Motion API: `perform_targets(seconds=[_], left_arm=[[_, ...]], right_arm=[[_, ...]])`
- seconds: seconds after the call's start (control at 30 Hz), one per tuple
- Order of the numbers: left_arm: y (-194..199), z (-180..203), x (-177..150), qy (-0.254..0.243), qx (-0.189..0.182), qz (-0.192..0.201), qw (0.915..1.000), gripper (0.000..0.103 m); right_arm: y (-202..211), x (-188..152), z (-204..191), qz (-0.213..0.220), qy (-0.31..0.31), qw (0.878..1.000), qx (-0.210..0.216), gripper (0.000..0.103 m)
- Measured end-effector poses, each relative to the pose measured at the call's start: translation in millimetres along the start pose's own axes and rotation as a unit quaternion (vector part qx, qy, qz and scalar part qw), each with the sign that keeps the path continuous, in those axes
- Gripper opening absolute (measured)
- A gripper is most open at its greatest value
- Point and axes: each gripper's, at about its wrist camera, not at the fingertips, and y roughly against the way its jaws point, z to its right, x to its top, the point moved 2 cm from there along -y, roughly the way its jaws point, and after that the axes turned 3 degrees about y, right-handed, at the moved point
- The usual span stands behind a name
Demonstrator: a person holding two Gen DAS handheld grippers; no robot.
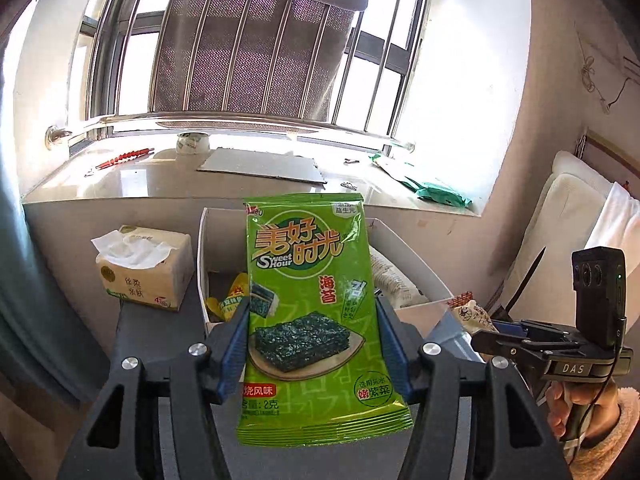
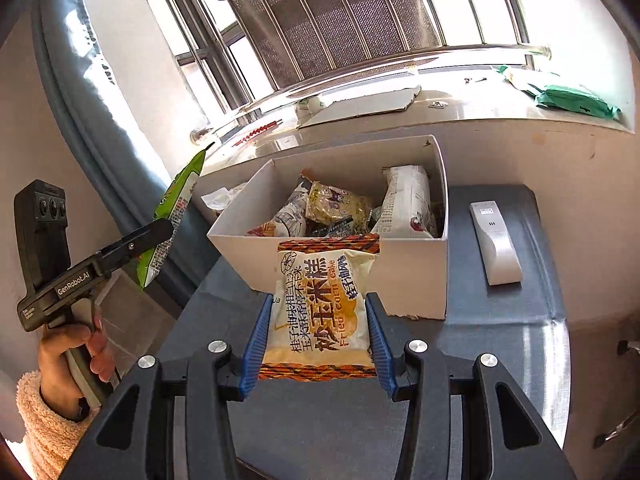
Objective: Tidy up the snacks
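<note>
My left gripper (image 1: pixel 312 304) is shut on a green seaweed snack packet (image 1: pixel 316 312) and holds it upright in front of a white box (image 1: pixel 202 240) with snack packets inside. The same packet (image 2: pixel 176 208) shows at the left of the right wrist view, left of the box. My right gripper (image 2: pixel 316 304) is shut on a white and orange fried corn cake packet (image 2: pixel 320 308), held just before the front wall of the white box (image 2: pixel 352 264). The box holds several snack packets (image 2: pixel 340 204). The right gripper also shows in the left wrist view (image 1: pixel 496 330) with its packet (image 1: pixel 472 312).
The box stands on a dark grey table (image 2: pixel 500 328). A white remote (image 2: pixel 496 240) lies right of the box. A tissue pack (image 1: pixel 140 268) sits left of it. Behind is a windowsill (image 1: pixel 160 184) with cardboard (image 1: pixel 260 168), a tape roll (image 1: pixel 193 146) and green bags (image 2: pixel 576 98).
</note>
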Motion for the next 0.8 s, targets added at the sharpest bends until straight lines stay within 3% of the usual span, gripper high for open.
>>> perform_targets(seconds=[0.17, 0.3, 0.37, 0.4, 0.43, 0.47, 0.53, 0.8], left_arm=[[-48.1, -12.6, 47.7, 0.017, 0.01, -0.012, 0.9997, 0.063], [-81.6, -20.2, 62.0, 0.019, 0.034, -0.039, 0.9985, 0.065], [-92.1, -23.2, 62.1, 0.028, 0.028, -0.052, 0.9979, 0.076], [-95.7, -26.1, 61.2, 0.036, 0.034, -0.06, 0.9969, 0.095], [-98.2, -28.5, 60.1, 0.044, 0.038, -0.071, 0.9958, 0.103], [-98.4, -31.1, 58.8, 0.049, 0.037, -0.074, 0.9953, 0.103], [-92.7, -34.3, 53.1, 0.049, 0.023, -0.075, 0.9957, 0.103], [-49.9, -27.1, 54.2, -0.005, 0.084, -0.003, 0.9965, 0.103]], right_arm=[[-42.4, 71.2, 5.4, -0.015, -0.003, 1.0, -0.01, 0.05], [-72.5, 107.5, 9.9, -0.023, -0.013, 0.999, -0.022, 0.05], [-85.8, 117.4, 11.9, -0.027, -0.019, 0.999, -0.008, 0.054], [-92.5, 120.2, 12.7, -0.033, -0.02, 0.999, -0.007, 0.061], [-96.8, 122.0, 14.0, -0.036, -0.024, 0.999, -0.013, 0.088], [-98.5, 122.7, 15.9, -0.033, -0.031, 0.999, -0.021, 0.103], [-94.7, 121.3, 16.9, -0.017, -0.032, 0.999, -0.022, 0.103], [-76.5, 110.0, 5.6, 0.004, 0.022, 0.998, -0.066, 0.103]])
